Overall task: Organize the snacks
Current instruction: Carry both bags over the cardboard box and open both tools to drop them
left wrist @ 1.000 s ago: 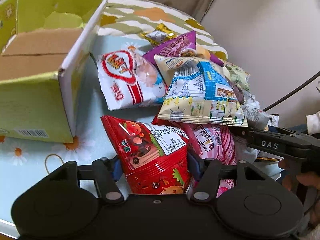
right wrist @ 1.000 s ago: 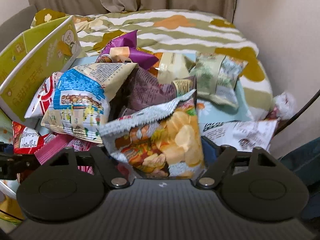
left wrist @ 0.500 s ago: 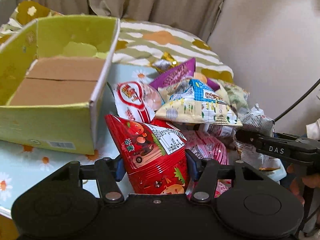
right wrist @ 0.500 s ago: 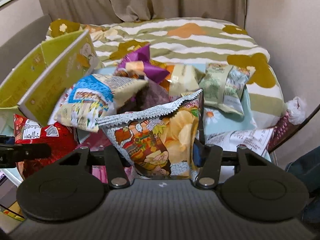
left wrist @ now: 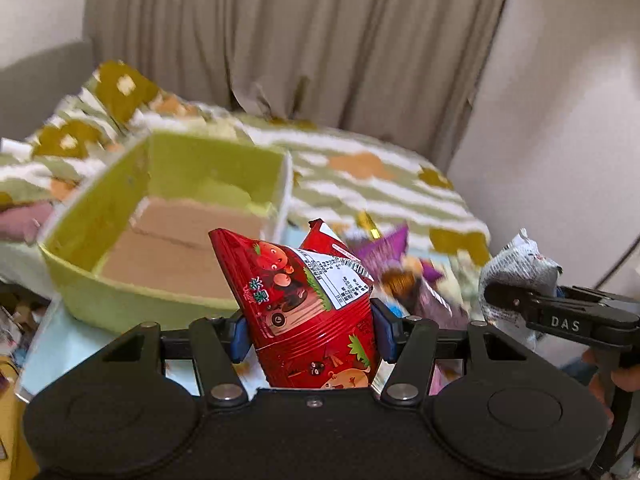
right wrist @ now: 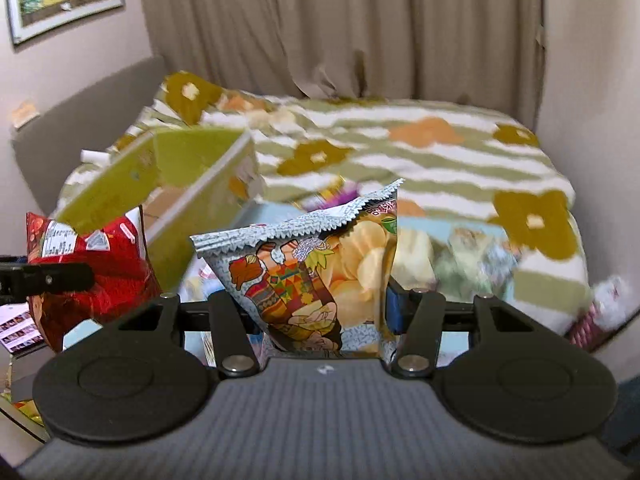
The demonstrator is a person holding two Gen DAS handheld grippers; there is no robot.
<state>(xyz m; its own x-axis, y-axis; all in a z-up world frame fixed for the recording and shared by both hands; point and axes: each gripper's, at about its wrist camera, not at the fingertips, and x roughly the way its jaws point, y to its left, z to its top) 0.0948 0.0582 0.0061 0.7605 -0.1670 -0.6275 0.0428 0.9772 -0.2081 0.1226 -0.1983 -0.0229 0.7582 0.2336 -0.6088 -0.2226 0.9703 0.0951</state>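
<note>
While each hand carries a snack packet clear of the heap, the step in hand looks like the carry toward the green box [left wrist: 168,240], whose brown floor shows bare; the left gripper [left wrist: 312,332] has its jaws pinching the red packet [left wrist: 304,304] near its lower half, and the right gripper [right wrist: 320,312], whose jaws have just been closing, pinches the silver chip packet [right wrist: 312,280] the same way, both packets standing upright above the jaws; the next move, as I judge it, calls for swinging each packet over the box's near wall and lowering before letting go; the box sits on the pale blue bench [left wrist: 60,344] to the left of the remaining heap, where a purple packet [left wrist: 384,248] shows blurred; open room lies above the box and in front of the curtain [left wrist: 300,40], while the box's white right rim [right wrist: 208,184], the flowered bedcover [right wrist: 440,152] behind and the other gripper close alongside are the edges to mind.
</note>
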